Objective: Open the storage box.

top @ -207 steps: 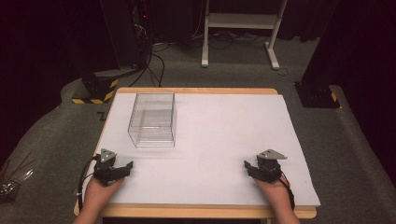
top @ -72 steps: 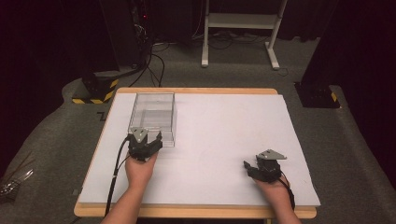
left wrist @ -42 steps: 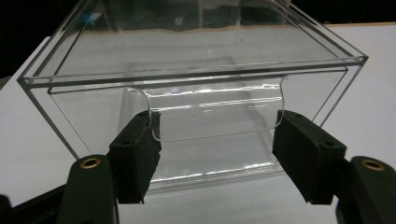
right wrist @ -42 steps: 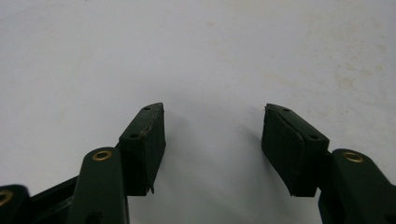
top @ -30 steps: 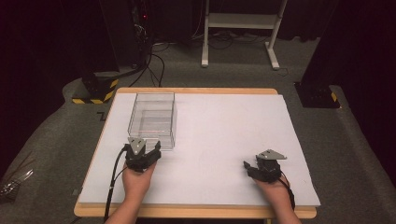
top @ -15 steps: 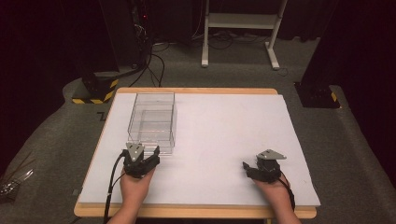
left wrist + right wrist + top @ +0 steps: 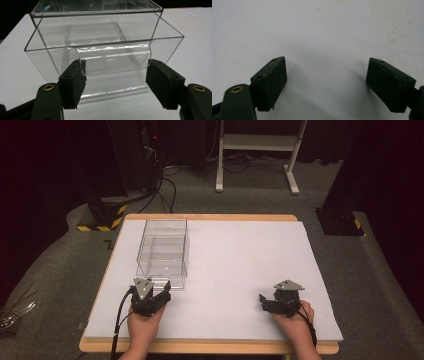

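The clear box (image 7: 164, 254) is sitting near the bench's (image 7: 240, 265) left edge, its long axis running front to back, directly ahead of the left hand-held gripper (image 7: 150, 296), whose wide-spread jaws are holding nothing; the right hand-held gripper (image 7: 280, 301), also gaping and empty, is resting well apart.

Your left tool (image 7: 159, 292) sits near the table's front-left corner, jaws spread wide. Your right tool (image 7: 266, 301) rests near the front-right corner, jaws also wide apart, hand (image 7: 295, 316) behind it.
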Motion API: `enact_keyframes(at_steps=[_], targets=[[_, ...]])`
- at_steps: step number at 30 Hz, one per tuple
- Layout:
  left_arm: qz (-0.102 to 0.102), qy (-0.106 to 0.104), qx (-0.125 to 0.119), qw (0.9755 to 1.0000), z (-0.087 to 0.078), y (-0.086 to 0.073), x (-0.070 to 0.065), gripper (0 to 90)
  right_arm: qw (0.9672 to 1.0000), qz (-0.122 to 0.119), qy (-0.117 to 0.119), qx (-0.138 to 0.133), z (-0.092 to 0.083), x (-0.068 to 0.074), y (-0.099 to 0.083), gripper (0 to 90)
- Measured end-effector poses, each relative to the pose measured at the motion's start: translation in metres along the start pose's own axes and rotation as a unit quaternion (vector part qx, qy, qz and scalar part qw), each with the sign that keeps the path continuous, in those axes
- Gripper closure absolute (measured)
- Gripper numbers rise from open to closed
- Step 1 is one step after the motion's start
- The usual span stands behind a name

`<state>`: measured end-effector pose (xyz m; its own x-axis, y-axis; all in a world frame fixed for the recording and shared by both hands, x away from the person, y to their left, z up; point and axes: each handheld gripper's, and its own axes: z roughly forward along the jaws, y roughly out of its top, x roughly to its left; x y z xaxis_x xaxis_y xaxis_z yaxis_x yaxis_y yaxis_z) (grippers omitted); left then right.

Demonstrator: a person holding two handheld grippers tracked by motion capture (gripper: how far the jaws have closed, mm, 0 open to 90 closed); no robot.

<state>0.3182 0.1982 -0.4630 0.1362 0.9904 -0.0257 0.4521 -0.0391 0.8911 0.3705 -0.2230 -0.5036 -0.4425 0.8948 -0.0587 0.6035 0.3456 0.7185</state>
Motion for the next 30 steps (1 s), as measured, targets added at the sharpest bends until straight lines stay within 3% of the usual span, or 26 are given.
enact_keyframes(at_steps=[5,30], targets=[[0.003,-0.002,0.0,1.0,-0.004,-0.003,0.0,33.4,0.9998,0.014,0.012,0.006,0.001,-0.004,0.0,16.2],[0.005,-0.002,0.0,1.0,-0.029,-0.02,-0.01,33.7,0.9998,0.012,0.017,0.005,0.001,-0.005,0.0,15.6]])
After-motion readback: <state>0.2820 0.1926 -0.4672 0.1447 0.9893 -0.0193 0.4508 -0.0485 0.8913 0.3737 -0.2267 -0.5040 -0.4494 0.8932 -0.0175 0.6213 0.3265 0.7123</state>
